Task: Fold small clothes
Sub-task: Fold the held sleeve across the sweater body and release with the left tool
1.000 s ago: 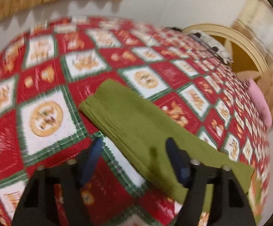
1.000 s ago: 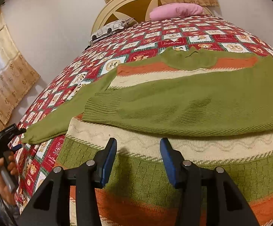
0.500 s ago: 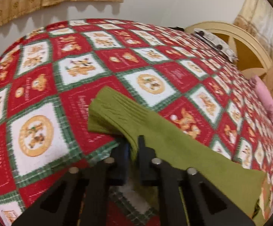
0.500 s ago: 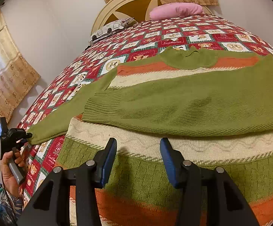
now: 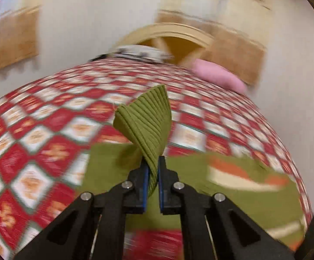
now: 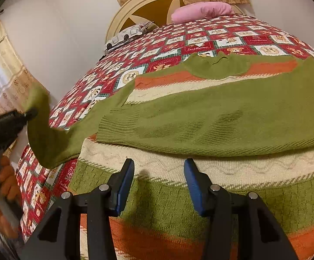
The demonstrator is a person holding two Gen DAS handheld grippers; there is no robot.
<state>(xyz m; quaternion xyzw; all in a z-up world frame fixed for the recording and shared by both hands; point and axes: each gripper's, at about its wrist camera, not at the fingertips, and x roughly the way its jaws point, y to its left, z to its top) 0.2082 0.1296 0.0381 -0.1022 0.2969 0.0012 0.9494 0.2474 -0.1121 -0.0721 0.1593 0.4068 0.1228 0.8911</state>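
bed [image 6: 200, 41] in red checked quilt, striped green sweater [image 6: 211, 117], pink pillow [image 6: 202, 10], patterned pillow [image 6: 126, 35]

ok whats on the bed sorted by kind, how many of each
Sweaters: 1, the striped sweater, its left sleeve cuff pinched in the left gripper
Pillows: 2, a pink pillow and a patterned pillow
Bedspreads: 1, the red checked bedspread
Total: 4

Striped sweater [image 6: 200, 112] on quilt [image 6: 178, 43], left gripper [image 6: 30, 113] lifting its sleeve [image 6: 46, 134]
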